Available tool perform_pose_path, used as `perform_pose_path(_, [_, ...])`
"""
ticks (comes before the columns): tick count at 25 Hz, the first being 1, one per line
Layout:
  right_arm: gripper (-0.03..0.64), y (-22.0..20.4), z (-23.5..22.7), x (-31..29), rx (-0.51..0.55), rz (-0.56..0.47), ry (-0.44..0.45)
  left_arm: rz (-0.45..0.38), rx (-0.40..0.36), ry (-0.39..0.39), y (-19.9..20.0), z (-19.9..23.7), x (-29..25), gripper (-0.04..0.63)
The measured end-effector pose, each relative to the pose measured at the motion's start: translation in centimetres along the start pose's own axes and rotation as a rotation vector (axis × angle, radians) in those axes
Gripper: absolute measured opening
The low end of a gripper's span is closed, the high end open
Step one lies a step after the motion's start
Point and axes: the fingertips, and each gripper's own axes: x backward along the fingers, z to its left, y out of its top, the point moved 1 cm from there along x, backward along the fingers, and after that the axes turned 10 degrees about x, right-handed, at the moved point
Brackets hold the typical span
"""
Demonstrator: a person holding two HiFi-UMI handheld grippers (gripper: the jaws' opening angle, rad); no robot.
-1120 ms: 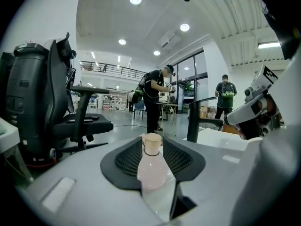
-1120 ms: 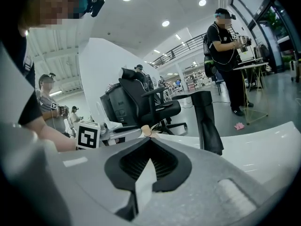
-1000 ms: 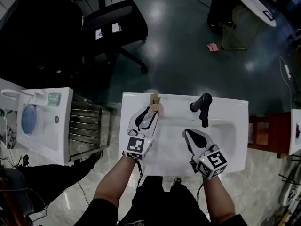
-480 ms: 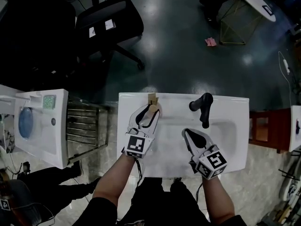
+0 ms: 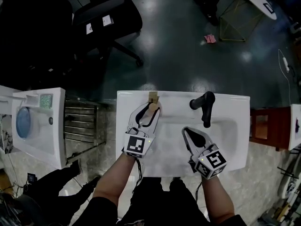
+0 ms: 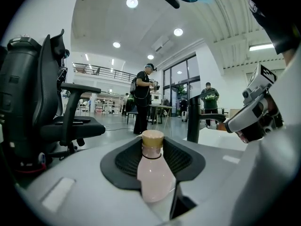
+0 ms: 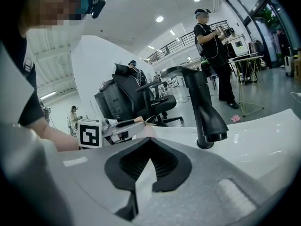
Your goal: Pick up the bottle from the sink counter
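One white sink counter [image 5: 235, 140], one black office chair [image 5: 106, 20] on the floor beyond it, one black faucet [image 5: 205, 106], two grippers, one bottle [image 6: 153, 178]. The bottle stands at the counter's far edge, left of the faucet, long axis vertical, tan cap [image 6: 153, 138] up. Both forearms reach forward over the counter. The left gripper [image 5: 149, 112] is stretched to the far edge, jaws clamped on the pink bottle body. The right gripper [image 5: 187, 132] sits over the basin, nearer the person, aimed at the faucet, jaws closed together and empty.
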Motion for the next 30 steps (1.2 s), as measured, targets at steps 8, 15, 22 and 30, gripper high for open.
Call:
perform_pose_path(8, [0.0, -0.6, 0.1, -0.2, 0.001, 0.02, -0.005, -0.026, -0.015, -0.016, 0.7, -0.3, -0.5, 0.161])
perform_pose_path(15, [0.0, -1.0, -0.1, -0.6, 0.023, 0.024, -0.008, -0.019, -0.046, -0.036, 0.7, -0.1, -0.9, 0.16])
perform_pose_path(22, [0.0, -1.2, 0.0, -0.9, 0.006, 0.033, -0.01, 0.014, -0.097, -0.027, 0.2, 0.1, -1.2, 0.152])
perform_pose_path(30, [0.0, -1.9, 0.1, -0.9, 0.0, 0.044, -0.012, -0.061, -0.038, -0.046, 0.9, -0.3, -1.3, 0.143])
